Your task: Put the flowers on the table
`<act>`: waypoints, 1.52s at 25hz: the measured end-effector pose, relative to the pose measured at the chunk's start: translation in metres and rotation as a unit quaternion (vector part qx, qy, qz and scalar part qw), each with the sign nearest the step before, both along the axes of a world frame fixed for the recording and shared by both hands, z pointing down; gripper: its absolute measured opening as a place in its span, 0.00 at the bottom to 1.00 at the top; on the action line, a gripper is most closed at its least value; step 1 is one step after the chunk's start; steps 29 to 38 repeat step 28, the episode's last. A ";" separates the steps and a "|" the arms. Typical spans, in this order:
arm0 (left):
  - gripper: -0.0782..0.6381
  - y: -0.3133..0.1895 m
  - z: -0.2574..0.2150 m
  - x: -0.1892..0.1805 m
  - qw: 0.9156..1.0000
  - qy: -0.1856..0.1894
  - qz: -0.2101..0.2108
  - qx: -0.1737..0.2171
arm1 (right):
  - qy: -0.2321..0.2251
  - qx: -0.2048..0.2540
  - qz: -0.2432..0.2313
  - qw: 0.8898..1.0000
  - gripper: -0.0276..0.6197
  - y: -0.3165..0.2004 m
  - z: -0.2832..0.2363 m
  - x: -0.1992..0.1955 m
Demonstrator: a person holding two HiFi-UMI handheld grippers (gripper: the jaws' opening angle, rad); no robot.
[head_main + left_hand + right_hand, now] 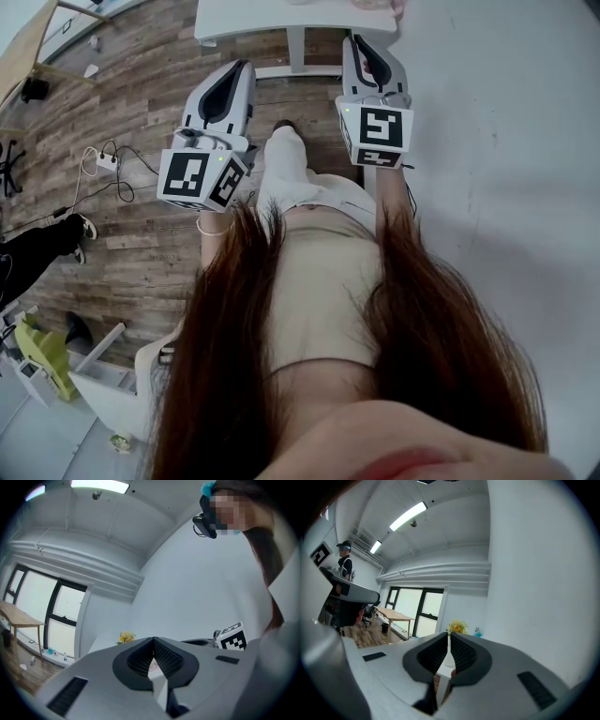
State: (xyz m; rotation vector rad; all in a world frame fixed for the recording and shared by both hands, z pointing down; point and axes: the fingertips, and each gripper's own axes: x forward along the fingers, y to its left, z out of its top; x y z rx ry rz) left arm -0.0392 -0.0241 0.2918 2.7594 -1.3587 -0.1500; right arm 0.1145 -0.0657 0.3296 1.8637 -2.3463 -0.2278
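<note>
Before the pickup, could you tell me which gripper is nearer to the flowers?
Right, probably. The right gripper points at the flowers straight ahead; the left gripper is held farther back, flowers off to its left.

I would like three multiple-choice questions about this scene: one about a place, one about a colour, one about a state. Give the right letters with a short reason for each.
1. Where are the flowers?
A) gripped in the tongs
B) far off, beyond the tips of the tongs
C) on a chair

2. What colour is the floor?
A) brown wood
B) green
C) black

3. How do the right tongs stand?
A) wide open
B) shut on a flower
C) shut and empty

Answers:
1 B: both gripper views show them small, behind the tips.
2 A: the head view shows brown planks.
3 C: the tips touch and grip nothing.
</note>
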 end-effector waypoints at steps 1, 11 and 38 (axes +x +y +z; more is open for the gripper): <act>0.12 0.000 0.000 0.000 1.000 0.000 0.001 -0.001 | 0.001 0.000 0.000 1.000 0.10 0.000 0.000 0.000; 0.12 -0.006 0.002 0.005 1.000 -0.007 0.007 -0.002 | 0.000 -0.009 -0.001 1.000 0.10 -0.007 0.007 -0.001; 0.12 -0.022 0.007 0.001 1.000 -0.006 0.013 -0.008 | 0.011 -0.009 -0.001 1.000 0.10 -0.024 0.011 -0.005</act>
